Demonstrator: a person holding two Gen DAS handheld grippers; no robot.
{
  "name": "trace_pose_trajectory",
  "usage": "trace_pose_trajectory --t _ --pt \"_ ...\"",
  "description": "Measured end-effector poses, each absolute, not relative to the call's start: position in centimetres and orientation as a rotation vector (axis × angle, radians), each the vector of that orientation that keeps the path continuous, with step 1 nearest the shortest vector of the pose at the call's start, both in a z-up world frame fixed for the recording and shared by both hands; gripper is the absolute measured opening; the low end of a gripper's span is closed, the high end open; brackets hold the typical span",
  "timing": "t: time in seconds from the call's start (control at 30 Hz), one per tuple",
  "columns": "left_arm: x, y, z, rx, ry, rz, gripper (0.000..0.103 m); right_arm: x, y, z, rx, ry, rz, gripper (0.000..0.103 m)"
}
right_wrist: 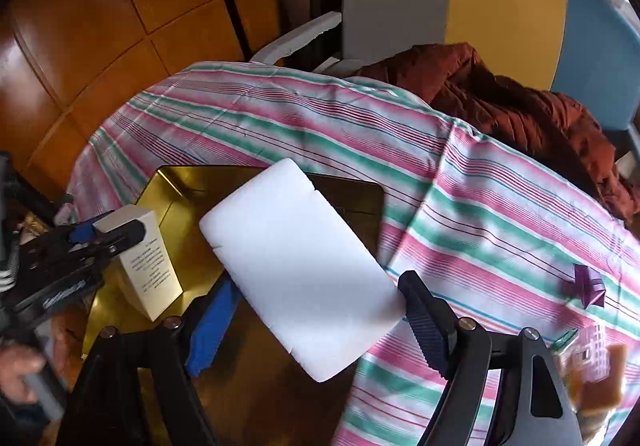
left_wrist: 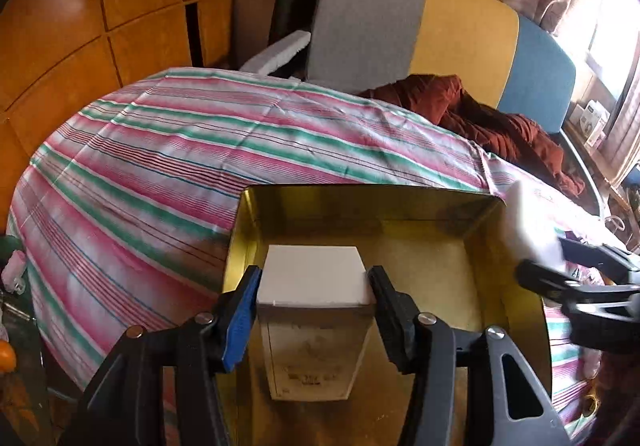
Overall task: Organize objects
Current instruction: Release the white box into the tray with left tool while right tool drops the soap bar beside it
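A gold tin point(left_wrist: 360, 192) lies open on the striped cloth. A tall cream box point(left_wrist: 312, 350) with small print stands upright in the tin's near left part, and my left gripper point(left_wrist: 314, 278) is shut on its top end. From the right wrist view the same box point(right_wrist: 154, 274) and left gripper point(right_wrist: 120, 226) show at the tin's point(right_wrist: 168, 182) left side. My right gripper point(right_wrist: 316, 286) is shut on a flat white foam slab point(right_wrist: 296, 246), held tilted above the tin's right half. In the left wrist view the slab point(left_wrist: 524, 222) and right gripper point(left_wrist: 544, 258) are blurred at the tin's right edge.
The striped cloth point(right_wrist: 460, 206) covers a round table. A rust-brown garment point(right_wrist: 520, 106) lies at its far right, before grey, yellow and blue cushions point(left_wrist: 460, 26). A small purple folded piece point(right_wrist: 588, 286) and a blurred jar point(right_wrist: 592, 374) sit right. A person's hand point(right_wrist: 16, 370) shows at lower left.
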State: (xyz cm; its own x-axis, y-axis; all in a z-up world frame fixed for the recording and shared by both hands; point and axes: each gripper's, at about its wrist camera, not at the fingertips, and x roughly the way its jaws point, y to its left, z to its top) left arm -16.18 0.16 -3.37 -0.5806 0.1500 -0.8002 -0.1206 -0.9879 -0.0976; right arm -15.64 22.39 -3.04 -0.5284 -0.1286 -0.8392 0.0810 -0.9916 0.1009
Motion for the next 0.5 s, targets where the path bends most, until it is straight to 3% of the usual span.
trace_pose_trajectory --t 0.13,0.2,0.5 --pt "-14.5 -0.3 -2.5 -1.314 -0.08 2.674 0.062 -16.0 20.2 -3.1 1.445 -0.074 -2.695 0.09" --pt "-13.6 -0.2 -2.0 -1.297 -0.075 2.68 0.063 -15.9 19.4 -2.9 1.422 -0.055 -2.724 0.103" --pt "-10.6 -1.0 -0.8 -1.244 -0.114 2.702 0.064 -13.9 19.1 -2.3 1.372 -0.108 -2.774 0.103"
